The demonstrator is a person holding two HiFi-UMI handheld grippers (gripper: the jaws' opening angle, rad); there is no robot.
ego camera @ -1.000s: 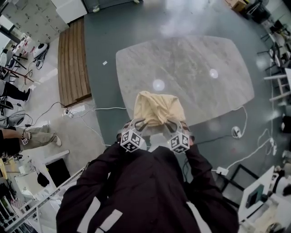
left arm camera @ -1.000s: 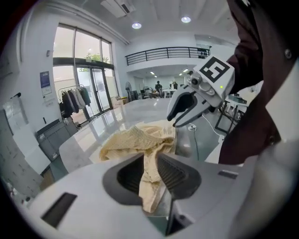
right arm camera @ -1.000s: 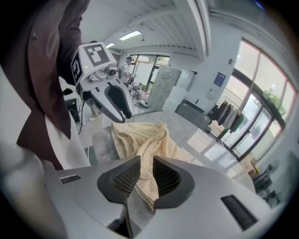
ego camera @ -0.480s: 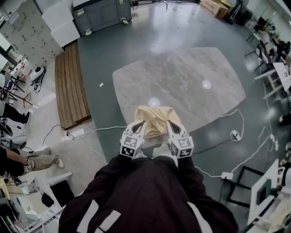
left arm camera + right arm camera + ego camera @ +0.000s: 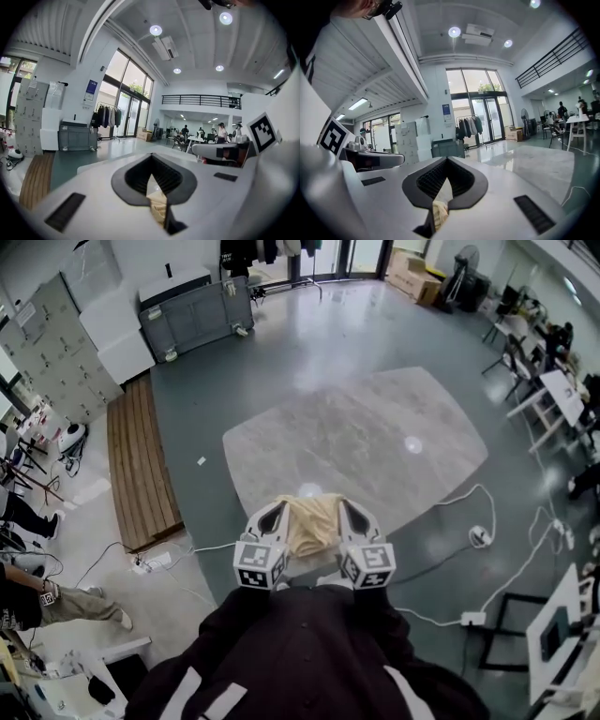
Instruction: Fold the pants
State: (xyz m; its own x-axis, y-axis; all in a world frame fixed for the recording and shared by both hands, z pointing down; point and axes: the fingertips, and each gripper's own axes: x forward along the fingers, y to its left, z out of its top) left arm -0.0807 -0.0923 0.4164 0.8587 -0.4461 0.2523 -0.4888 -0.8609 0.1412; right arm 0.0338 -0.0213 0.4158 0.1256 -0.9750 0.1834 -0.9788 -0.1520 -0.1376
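Observation:
The beige pants [image 5: 310, 522] hang bunched between my two grippers, lifted above the near edge of the grey marble table [image 5: 375, 442]. My left gripper [image 5: 273, 513] is shut on the pants' left part; a strip of beige cloth [image 5: 157, 201] shows pinched in its jaws. My right gripper [image 5: 348, 510] is shut on the pants' right part, with cloth [image 5: 439, 206] clamped between its pads. Both grippers point nearly level, out over the table. The lower part of the pants is hidden behind the grippers and my dark sleeves.
A wooden bench [image 5: 141, 465] lies left of the table. White cables and a power strip [image 5: 473, 618] trail on the floor at right and near left. A grey cabinet [image 5: 192, 315] stands at the back, and chairs and desks [image 5: 548, 390] at far right.
Both grippers closed on the pants and rose together, lifting the cloth off the table's near edge. The pants look smaller and more bunched between the grippers. The head view has tilted up, showing more room.

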